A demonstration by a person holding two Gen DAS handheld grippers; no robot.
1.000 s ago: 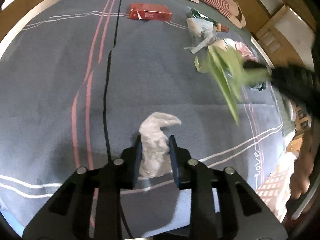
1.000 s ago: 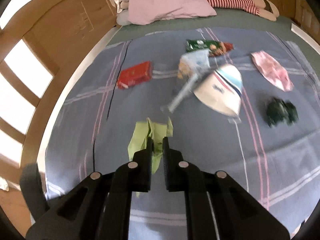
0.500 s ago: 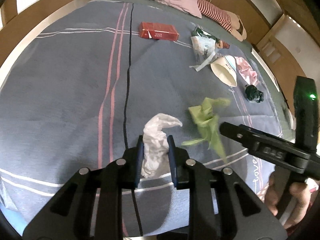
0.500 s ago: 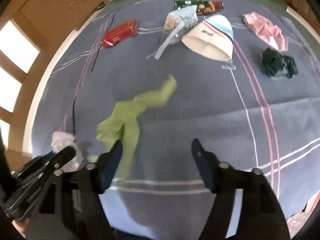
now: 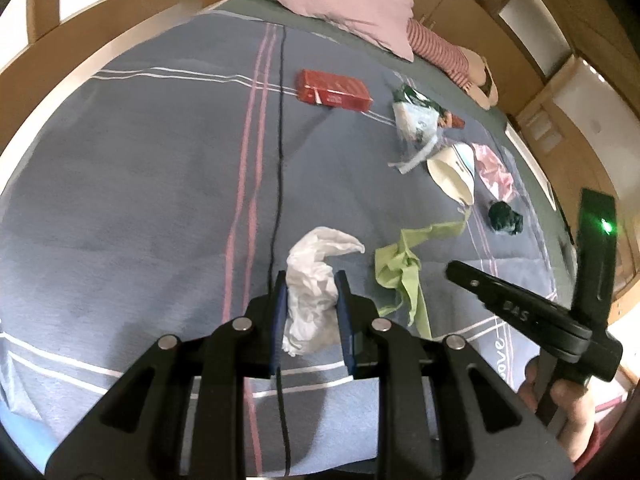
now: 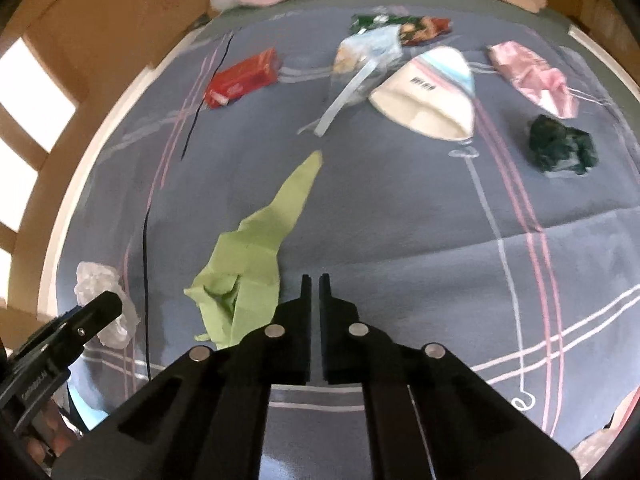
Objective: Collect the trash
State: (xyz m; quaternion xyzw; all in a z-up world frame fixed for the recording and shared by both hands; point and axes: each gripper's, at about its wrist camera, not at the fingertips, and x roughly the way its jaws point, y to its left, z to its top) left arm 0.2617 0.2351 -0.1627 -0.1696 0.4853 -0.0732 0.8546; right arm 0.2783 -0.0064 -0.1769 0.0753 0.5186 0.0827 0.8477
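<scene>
My left gripper is shut on a crumpled white tissue, held over the near part of the blue bedspread; the tissue also shows in the right wrist view. A green paper scrap lies loose on the bedspread just left of my right gripper, which is shut and empty. The scrap also shows in the left wrist view. Further back lie a red box, a clear plastic wrapper, a paper cup, a pink wrapper and a dark green crumpled ball.
A pink pillow and a striped cushion lie at the head of the bed. A wooden bed frame runs along the left. A snack packet lies behind the plastic wrapper.
My right gripper opened, dropped the green scrap onto the bedspread beside the tissue, then shut again empty. My left gripper kept its hold on the tissue.
</scene>
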